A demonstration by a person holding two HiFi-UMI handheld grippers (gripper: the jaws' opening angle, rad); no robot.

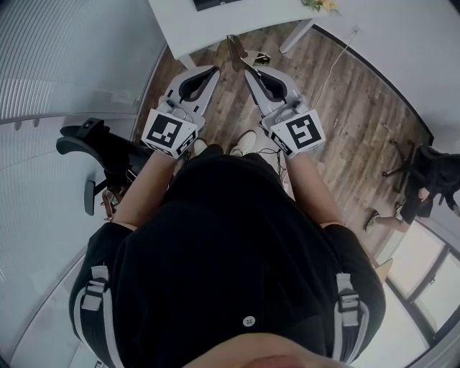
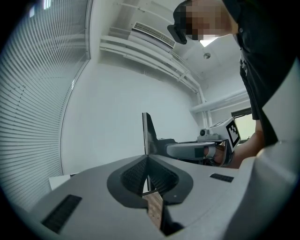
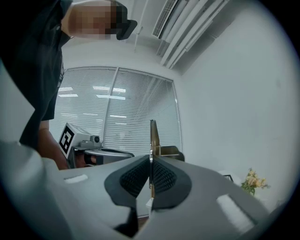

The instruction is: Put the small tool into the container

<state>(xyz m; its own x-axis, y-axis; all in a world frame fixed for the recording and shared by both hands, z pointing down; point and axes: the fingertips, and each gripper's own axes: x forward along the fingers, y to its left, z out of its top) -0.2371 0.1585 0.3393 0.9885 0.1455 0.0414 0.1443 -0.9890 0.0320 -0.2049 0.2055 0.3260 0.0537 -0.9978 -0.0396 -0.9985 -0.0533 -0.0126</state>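
No small tool and no container shows in any view. In the head view my left gripper and my right gripper are held side by side at waist height. Both point level toward the white table, and their tips nearly meet. The left gripper view shows its jaws pressed together into a thin blade with nothing between them. My right gripper's jaws are likewise shut and empty. Each gripper view also catches the other gripper: the right one and the left one.
A wooden floor lies below. A black office chair stands at my left and another chair at the right, with someone's legs by it. Yellow flowers sit on the table. Window blinds line one wall.
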